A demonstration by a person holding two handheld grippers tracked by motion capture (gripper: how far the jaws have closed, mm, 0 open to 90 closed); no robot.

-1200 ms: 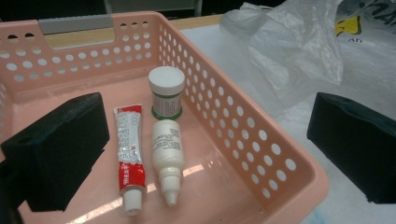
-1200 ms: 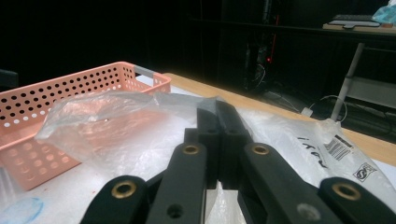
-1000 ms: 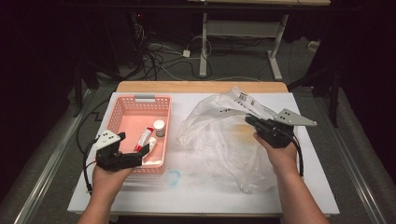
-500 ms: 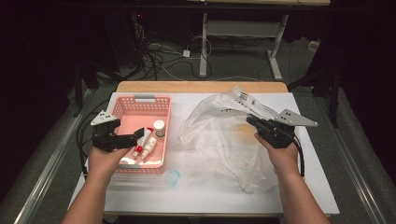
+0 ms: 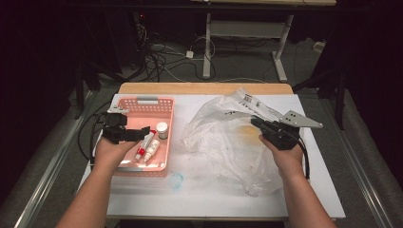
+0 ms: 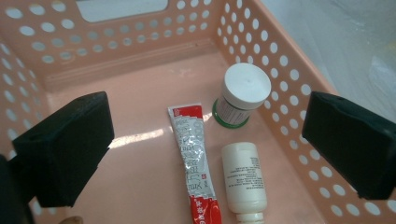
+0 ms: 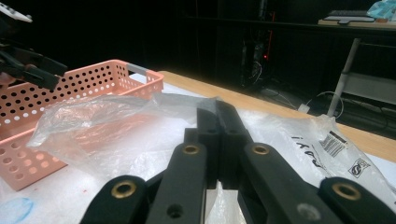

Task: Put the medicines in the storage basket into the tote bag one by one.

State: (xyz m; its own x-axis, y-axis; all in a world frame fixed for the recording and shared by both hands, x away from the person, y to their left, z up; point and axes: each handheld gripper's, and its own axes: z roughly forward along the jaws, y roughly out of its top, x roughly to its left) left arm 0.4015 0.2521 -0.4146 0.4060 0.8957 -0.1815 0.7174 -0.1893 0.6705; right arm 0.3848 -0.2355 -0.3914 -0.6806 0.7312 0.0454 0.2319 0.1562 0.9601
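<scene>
A pink perforated basket (image 5: pixel 148 101) sits at the table's left. It holds a red-and-white tube (image 5: pixel 142 147), a small white bottle (image 5: pixel 153 148) and a white-capped jar (image 5: pixel 162 129). My left gripper (image 5: pixel 144 133) hovers open over the basket, pointing right. In the left gripper view, the left gripper (image 6: pixel 205 149) has the tube (image 6: pixel 194 156), bottle (image 6: pixel 243 175) and jar (image 6: pixel 243 90) lying below and between its wide jaws, untouched. A crumpled clear plastic bag (image 5: pixel 223 140) lies at centre right. My right gripper (image 5: pixel 257 123) is shut on the bag's upper edge, and the film (image 7: pixel 116 123) is pinched at the right gripper's (image 7: pixel 218 112) tips.
White sheet (image 5: pixel 199 199) covers the table, with a blue smear (image 5: pixel 176 180) in front of the basket. A wooden edge (image 5: pixel 204 88) runs along the back. The bag carries a printed label (image 7: pixel 337 140). Cables and desk legs lie on the dark floor beyond.
My left gripper has moved away from the person, from the basket's front left corner to above the basket's middle. The right gripper and the bag have stayed put.
</scene>
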